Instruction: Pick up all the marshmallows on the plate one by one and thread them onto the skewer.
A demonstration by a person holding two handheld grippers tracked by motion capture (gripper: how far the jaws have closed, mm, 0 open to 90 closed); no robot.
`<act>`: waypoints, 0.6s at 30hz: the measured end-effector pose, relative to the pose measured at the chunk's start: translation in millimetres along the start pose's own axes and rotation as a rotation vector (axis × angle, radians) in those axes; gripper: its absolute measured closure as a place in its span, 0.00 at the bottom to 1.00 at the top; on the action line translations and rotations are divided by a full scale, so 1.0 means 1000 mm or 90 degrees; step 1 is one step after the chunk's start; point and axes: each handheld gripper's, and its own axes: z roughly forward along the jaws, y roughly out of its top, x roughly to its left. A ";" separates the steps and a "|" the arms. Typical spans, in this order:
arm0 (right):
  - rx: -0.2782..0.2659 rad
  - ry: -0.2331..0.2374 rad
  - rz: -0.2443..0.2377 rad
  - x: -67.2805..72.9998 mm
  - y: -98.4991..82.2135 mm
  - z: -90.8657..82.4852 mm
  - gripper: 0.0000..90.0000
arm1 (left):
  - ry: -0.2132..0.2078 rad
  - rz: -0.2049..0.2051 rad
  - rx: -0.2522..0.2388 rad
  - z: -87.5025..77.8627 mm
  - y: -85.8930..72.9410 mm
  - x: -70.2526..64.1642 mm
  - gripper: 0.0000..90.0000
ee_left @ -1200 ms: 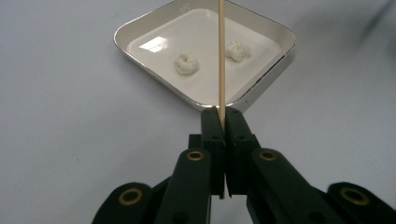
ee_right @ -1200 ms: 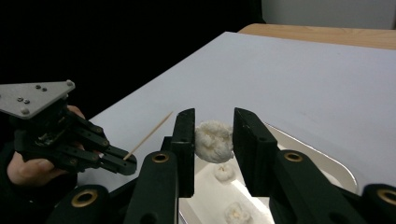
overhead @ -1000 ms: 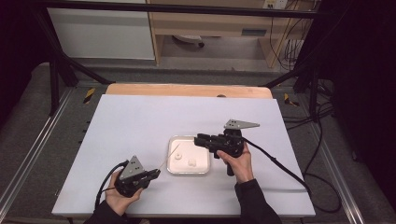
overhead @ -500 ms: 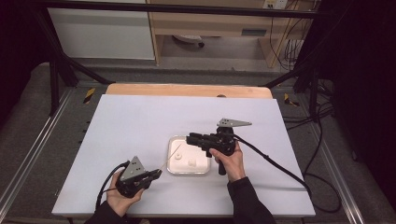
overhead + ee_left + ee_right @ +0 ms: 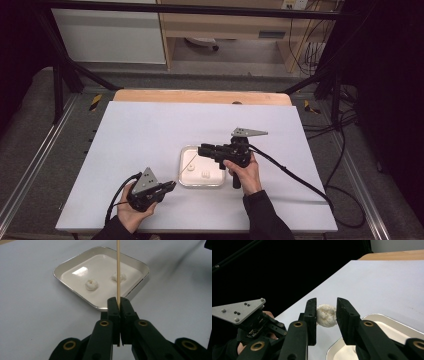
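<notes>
Skewer (image 5: 118, 270) is clamped upright between the closed jaws of the left gripper (image 5: 119, 305), its thin wooden shaft rising in front of the tray (image 5: 141, 263). Two white balls (image 5: 91, 284) are seen lying inside the tray, apart from each other. A third ball (image 5: 326, 315) is pinched between the narrowly set jaws of the right gripper (image 5: 326, 311), held above the tray's edge (image 5: 372, 317). In the high view, the left gripper (image 5: 169, 187) is held near the table's (image 5: 150, 125) front edge, just left of the tray (image 5: 186, 183), while the right gripper (image 5: 202, 149) is held level over the tray's far side.
</notes>
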 end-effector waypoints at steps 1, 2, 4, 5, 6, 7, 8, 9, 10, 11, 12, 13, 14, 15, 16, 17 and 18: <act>0.001 0.000 -0.001 0.000 0.000 0.000 0.79 | 0.000 0.001 0.000 0.000 0.000 0.000 0.98; 0.002 0.001 0.001 0.000 -0.001 0.001 0.79 | -0.001 0.002 0.000 0.000 0.000 0.000 0.98; 0.005 0.001 0.001 -0.001 -0.002 0.002 0.79 | -0.001 0.003 0.000 0.000 0.000 -0.001 0.98; 0.005 0.003 0.001 -0.001 -0.002 0.002 0.79 | -0.001 0.003 0.000 0.000 0.000 -0.001 0.98; 0.006 0.005 0.002 -0.001 -0.003 0.003 0.79 | -0.001 0.003 0.000 0.001 0.000 -0.001 0.98; 0.006 0.006 0.003 -0.001 -0.003 0.003 0.79 | 0.000 0.003 0.000 0.001 0.000 -0.001 0.98; 0.007 0.008 0.005 -0.001 -0.004 0.004 0.79 | -0.001 0.004 -0.001 0.001 0.000 -0.001 0.98; 0.007 0.009 0.006 -0.001 -0.004 0.004 0.80 | -0.002 0.004 0.000 0.001 0.001 -0.001 0.98; 0.008 0.010 0.006 -0.001 -0.005 0.005 0.80 | -0.003 0.004 0.000 0.001 0.000 -0.001 0.98; 0.009 0.010 0.007 -0.001 -0.005 0.005 0.80 | -0.003 0.005 0.002 0.001 0.000 -0.001 0.98; 0.009 0.012 0.007 -0.001 -0.005 0.005 0.80 | -0.004 0.006 0.004 0.002 0.000 -0.002 0.98; 0.012 0.015 0.008 -0.001 -0.006 0.006 0.80 | -0.003 0.006 0.004 0.002 0.000 -0.002 0.98; 0.012 0.015 0.008 -0.001 -0.007 0.006 0.81 | -0.003 0.006 0.005 0.002 0.000 -0.002 0.98; 0.014 0.016 0.008 0.000 -0.007 0.006 0.82 | -0.003 0.007 0.005 0.002 0.000 -0.002 0.98; 0.016 0.019 0.007 0.000 -0.008 0.007 0.82 | -0.003 0.007 0.005 0.002 0.001 -0.002 0.98; 0.018 0.020 0.006 0.000 -0.009 0.007 0.83 | -0.003 0.007 0.005 0.003 0.001 -0.003 0.98; 0.020 0.022 0.007 0.000 -0.009 0.008 0.83 | -0.004 0.009 0.008 0.003 0.001 -0.003 0.98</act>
